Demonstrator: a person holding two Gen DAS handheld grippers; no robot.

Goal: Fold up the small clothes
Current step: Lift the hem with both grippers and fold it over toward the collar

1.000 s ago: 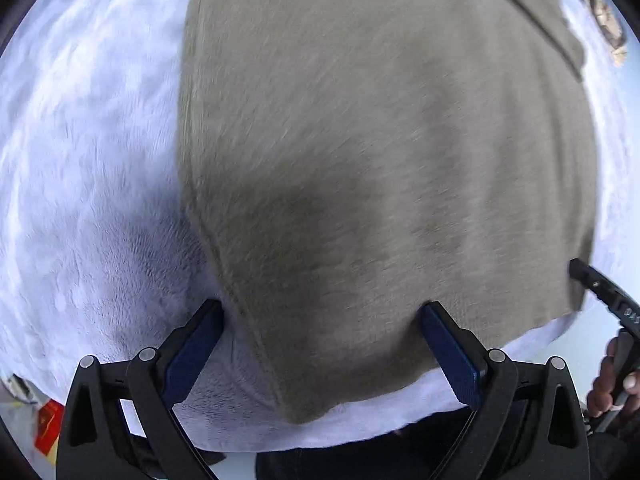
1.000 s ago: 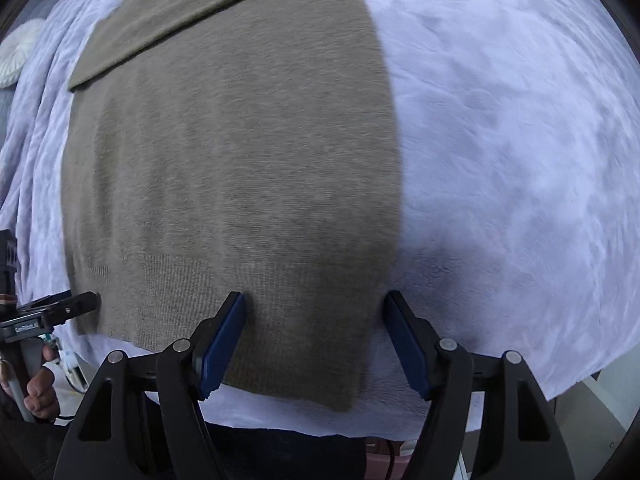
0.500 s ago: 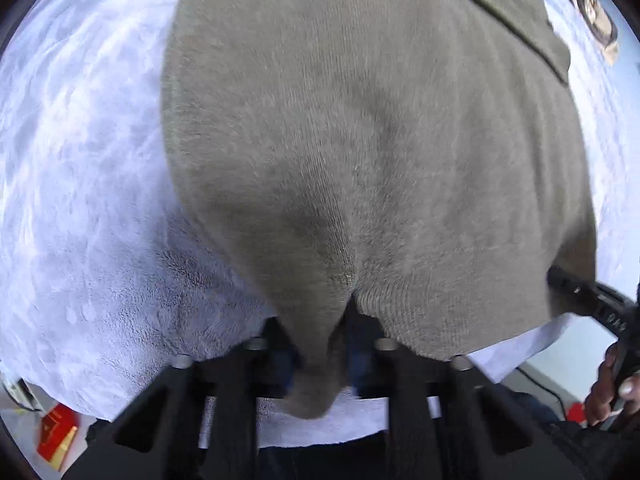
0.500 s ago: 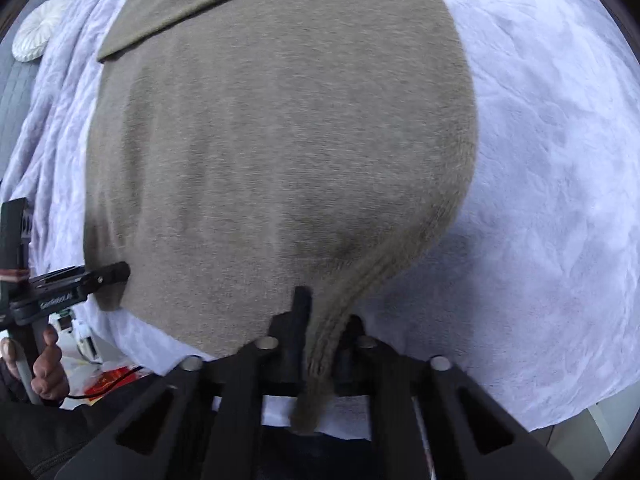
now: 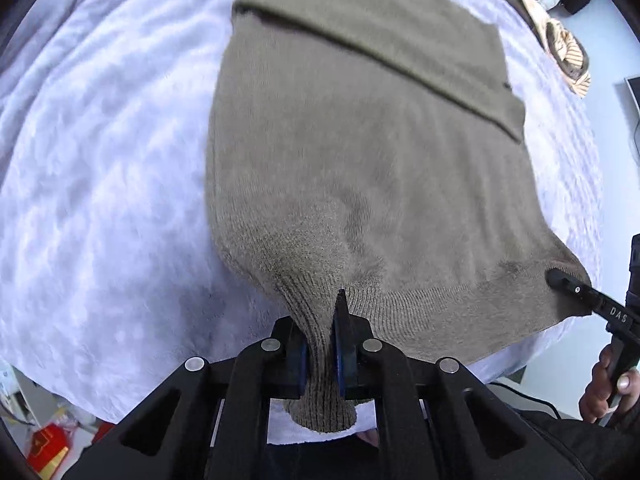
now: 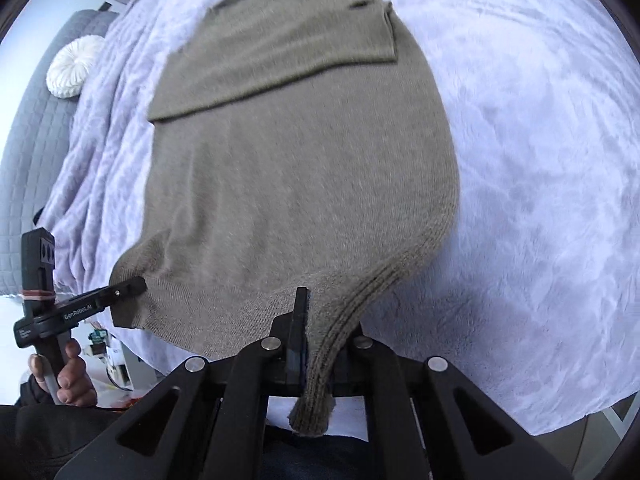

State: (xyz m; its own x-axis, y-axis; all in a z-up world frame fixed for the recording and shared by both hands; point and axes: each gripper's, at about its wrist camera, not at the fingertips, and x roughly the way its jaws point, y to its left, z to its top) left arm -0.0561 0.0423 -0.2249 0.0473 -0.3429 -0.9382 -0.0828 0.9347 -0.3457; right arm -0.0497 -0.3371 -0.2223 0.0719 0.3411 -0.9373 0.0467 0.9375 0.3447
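Observation:
An olive-brown knit sweater [image 5: 360,160] [image 6: 300,160] lies flat on a white fluffy blanket [image 5: 100,160] [image 6: 540,160], a sleeve [image 5: 380,28] [image 6: 280,48] folded across its far part. My left gripper [image 5: 320,340] is shut on the ribbed hem at the near left corner, and a bunch of cloth hangs below the pads. My right gripper [image 6: 320,344] is shut on the hem at the near right corner. Each gripper shows in the other's view, the right gripper [image 5: 568,288] and the left gripper [image 6: 124,292], both pinching the hem. The hem is raised off the blanket between them.
A round white cushion [image 6: 74,68] rests against a grey quilted surface [image 6: 28,160] at the far left. A striped item [image 5: 568,56] lies off the blanket's far right. A red box [image 5: 48,444] sits on the floor below the near edge. A hand [image 5: 612,384] holds the right gripper's handle.
Both grippers stood open astride the hem; they have since shut on it and risen, pulling the near edge of the sweater up off the blanket.

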